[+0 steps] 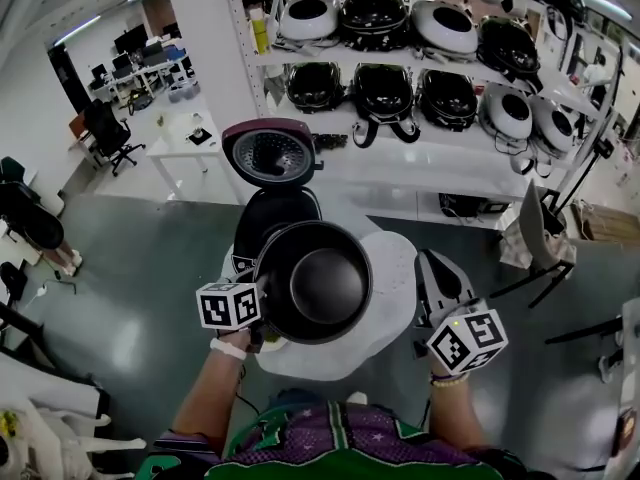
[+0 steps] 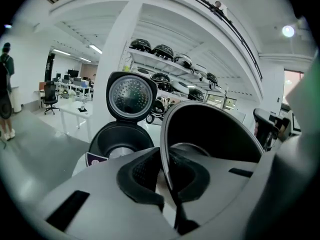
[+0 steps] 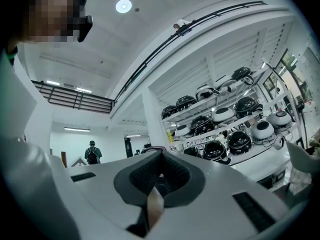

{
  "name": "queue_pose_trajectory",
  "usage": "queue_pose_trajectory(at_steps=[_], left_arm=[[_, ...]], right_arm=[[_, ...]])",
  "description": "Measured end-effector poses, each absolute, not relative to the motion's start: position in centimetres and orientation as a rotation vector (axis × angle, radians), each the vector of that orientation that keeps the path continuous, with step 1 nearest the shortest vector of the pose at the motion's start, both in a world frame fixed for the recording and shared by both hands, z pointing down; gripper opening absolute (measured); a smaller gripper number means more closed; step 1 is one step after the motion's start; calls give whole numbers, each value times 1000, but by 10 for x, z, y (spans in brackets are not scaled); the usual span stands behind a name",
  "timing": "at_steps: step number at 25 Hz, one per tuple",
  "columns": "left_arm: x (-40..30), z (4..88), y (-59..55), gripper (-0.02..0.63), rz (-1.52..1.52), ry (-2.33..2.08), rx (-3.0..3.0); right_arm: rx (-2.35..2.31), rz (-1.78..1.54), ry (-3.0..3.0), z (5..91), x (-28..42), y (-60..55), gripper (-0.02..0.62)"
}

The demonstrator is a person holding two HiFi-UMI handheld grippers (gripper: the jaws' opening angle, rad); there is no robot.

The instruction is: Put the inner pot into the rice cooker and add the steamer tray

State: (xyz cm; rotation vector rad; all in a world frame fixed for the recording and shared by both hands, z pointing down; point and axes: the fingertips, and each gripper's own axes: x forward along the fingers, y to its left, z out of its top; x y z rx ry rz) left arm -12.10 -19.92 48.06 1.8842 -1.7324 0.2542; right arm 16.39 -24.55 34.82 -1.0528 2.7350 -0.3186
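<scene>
Left gripper (image 2: 168,170) jaws pinched on pot (image 1: 325,283) rim; pot black, empty, tilted, held over white table (image 1: 395,268), just beside open cooker (image 1: 272,216). Right gripper (image 3: 159,178) closed, empty.

White shelf (image 1: 400,163) of spare cookers (image 1: 384,90)

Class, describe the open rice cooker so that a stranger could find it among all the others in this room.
In front of the tall white shelving unit stacked with cookers stands a round white table. The dark rice cooker sits at its far edge. Unlike the shelved ones, it stands alone on the table, maroon-rimmed lid raised, body empty.
</scene>
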Motion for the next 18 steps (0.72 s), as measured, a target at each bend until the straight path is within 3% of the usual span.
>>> queue_pose_trajectory(at_steps=[18], left_arm=[[-261, 445, -273, 25, 106, -1768, 1841]], right_arm=[[-1248, -215, 2779, 344, 106, -258, 5]])
